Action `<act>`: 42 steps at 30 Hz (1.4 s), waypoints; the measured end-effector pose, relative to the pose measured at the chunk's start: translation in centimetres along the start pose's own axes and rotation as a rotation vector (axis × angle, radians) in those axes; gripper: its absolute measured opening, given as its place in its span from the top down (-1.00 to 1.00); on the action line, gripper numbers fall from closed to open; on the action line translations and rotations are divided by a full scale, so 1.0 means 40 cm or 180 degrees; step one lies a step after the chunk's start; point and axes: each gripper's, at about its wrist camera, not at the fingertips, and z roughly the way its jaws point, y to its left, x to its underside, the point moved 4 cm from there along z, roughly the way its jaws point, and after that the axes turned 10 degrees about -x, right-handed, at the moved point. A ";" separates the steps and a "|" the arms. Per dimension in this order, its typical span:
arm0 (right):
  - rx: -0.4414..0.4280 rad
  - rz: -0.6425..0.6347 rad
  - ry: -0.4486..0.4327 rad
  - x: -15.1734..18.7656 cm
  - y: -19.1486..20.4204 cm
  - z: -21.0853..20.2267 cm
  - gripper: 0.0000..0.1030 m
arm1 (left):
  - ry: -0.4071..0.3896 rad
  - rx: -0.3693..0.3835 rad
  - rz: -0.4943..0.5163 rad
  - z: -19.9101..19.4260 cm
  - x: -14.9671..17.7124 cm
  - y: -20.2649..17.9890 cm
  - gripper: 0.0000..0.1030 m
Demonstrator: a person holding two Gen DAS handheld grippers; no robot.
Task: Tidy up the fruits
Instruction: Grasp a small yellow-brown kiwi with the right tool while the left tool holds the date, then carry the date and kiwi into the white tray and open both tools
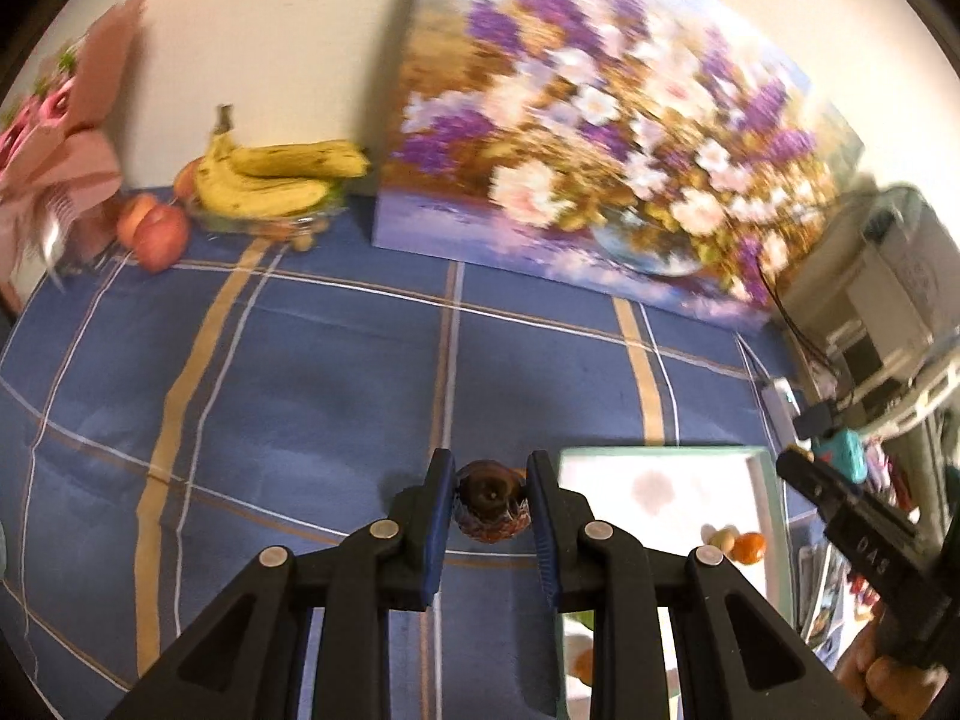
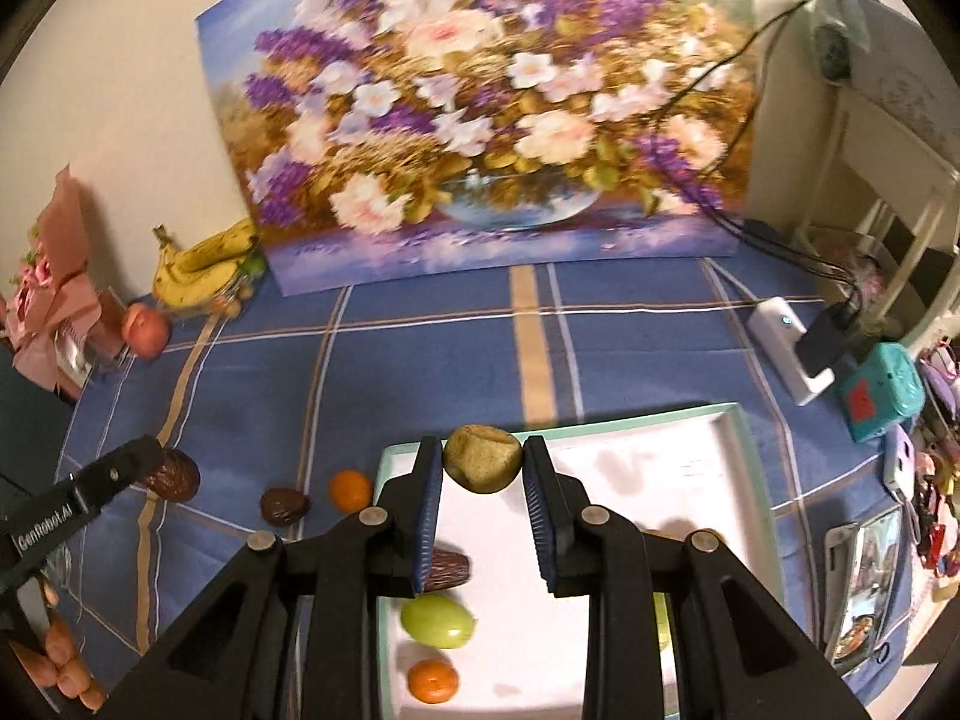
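Two claws each squeezing one fruit, right gripper with a tan fruit above the white tray, left gripper with a dark fruit over the blue cloth; a green fruit and an orange one already in, two more waiting outside.

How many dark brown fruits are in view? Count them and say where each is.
3 dark brown fruits: one in the left gripper, one on the cloth beside an orange fruit, one on the tray, partly behind the right gripper. More may be hidden.
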 end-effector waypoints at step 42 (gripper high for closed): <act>0.0429 0.0457 0.0800 0.096 -0.286 0.278 0.45 | 0.0527 0.0027 0.0914 0.313 0.080 -0.332 0.49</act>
